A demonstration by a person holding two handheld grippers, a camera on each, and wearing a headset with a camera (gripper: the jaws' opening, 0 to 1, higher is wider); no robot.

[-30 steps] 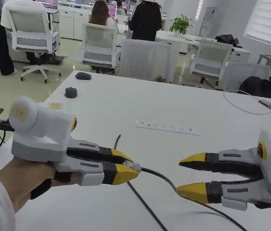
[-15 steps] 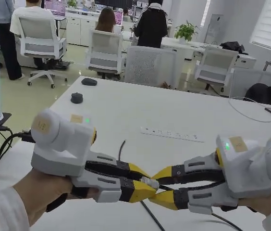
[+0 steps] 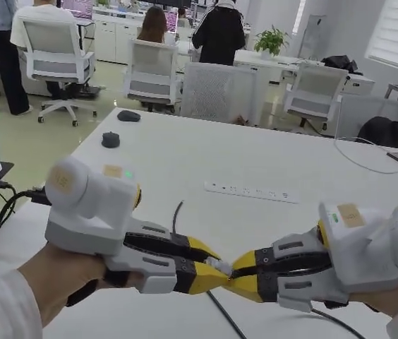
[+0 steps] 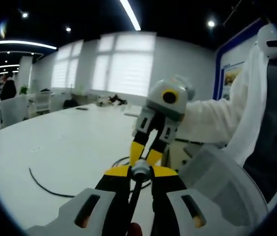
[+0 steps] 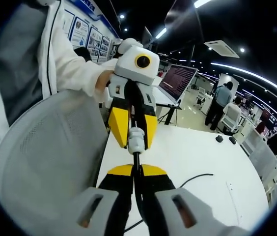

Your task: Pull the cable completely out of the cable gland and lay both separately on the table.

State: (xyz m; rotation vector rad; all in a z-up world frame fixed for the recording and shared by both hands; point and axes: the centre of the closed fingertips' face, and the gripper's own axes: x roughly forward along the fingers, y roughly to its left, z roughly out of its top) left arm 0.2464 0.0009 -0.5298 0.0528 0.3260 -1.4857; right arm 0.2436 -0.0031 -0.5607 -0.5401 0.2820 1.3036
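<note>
L gripper [image 3: 209, 277] jaws pinch gland [image 3: 220, 266], cable [image 3: 220, 314] in it. R gripper [image 3: 245, 275] jaws pinch cable just beside gland, cable axis along jaws, above worktop [image 3: 255, 155].

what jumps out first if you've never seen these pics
Two yellow-tipped claws meet tip to tip low in the head view: the left claw is shut on a small white plastic cable gland, the right claw on the thin black cable beside it. Behind them lies a broad white table with a long white power strip.
</note>
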